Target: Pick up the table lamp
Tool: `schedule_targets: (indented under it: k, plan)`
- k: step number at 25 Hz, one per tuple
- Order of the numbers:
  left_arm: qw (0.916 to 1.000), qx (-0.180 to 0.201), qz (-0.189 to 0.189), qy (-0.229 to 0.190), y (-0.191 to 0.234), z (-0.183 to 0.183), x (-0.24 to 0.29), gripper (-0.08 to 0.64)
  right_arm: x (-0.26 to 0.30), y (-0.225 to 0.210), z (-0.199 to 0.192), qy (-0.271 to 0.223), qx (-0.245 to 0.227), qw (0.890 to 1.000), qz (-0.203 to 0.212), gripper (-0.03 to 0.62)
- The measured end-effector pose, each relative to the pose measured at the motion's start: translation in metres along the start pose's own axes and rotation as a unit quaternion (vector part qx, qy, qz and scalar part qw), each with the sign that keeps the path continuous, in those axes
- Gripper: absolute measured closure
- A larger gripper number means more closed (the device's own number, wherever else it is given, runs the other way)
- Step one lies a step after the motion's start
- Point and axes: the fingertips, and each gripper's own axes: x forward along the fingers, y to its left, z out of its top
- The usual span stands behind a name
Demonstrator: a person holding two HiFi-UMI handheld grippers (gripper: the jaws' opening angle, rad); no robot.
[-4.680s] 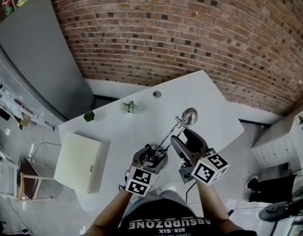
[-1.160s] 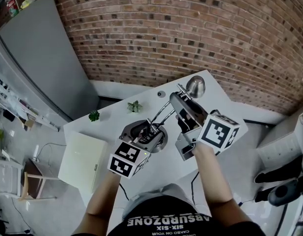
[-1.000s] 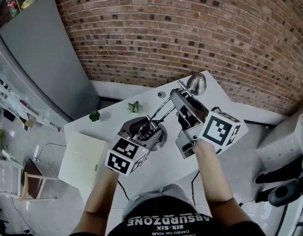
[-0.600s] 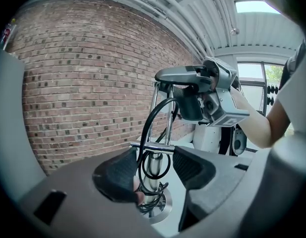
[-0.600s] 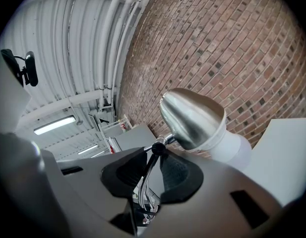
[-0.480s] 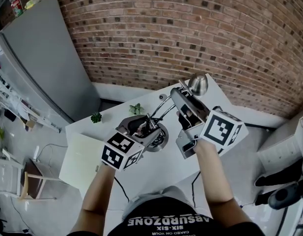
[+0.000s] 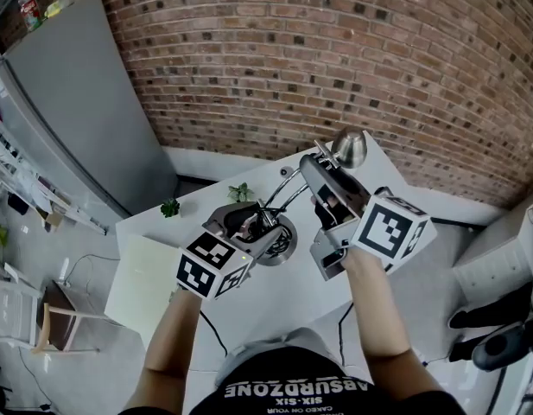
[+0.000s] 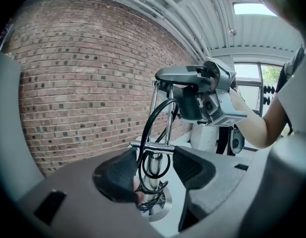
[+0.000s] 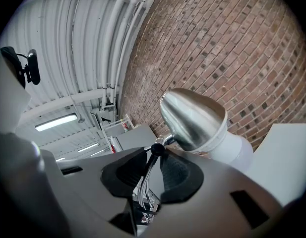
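Chrome table lamp [image 7: 349,149] with domed shade [image 9: 192,120]

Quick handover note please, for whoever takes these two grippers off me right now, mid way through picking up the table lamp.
Left gripper: jaws either side of the table lamp low on its post, with the crossbar reaching from pad to pad. It looks like a grip.
Right gripper: shut on the thin arm rods just under the lamp head.
Lamp: upright over the white table, with its base below the left jaws. I cannot tell whether the base is off the table.
Done: both grips taken.
Left: lift it clear, probably raising both hands together. Mind the black cable looped round the post.
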Motion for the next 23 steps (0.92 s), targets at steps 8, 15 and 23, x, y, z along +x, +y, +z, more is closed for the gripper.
schedule_targets:
  k: [8, 15, 23]
  plan:
    - [1.0000, -0.005, -0.001, -0.003, -0.001, 0.001, -0.001, 0.330, -0.001, 0.000, 0.001, 0.004, -0.005, 1.000, -0.008, 0.511]
    - [0.9999, -0.015, -0.006, -0.004, -0.003, -0.002, 0.001, 0.330, -0.001, -0.004, -0.002, 0.009, 0.001, 1.000, -0.007, 0.511]
    - [0.9999, -0.016, -0.005, -0.002, -0.001, -0.005, 0.004, 0.330, 0.000, -0.009, -0.005, 0.014, 0.001, 1.000, -0.009, 0.511]
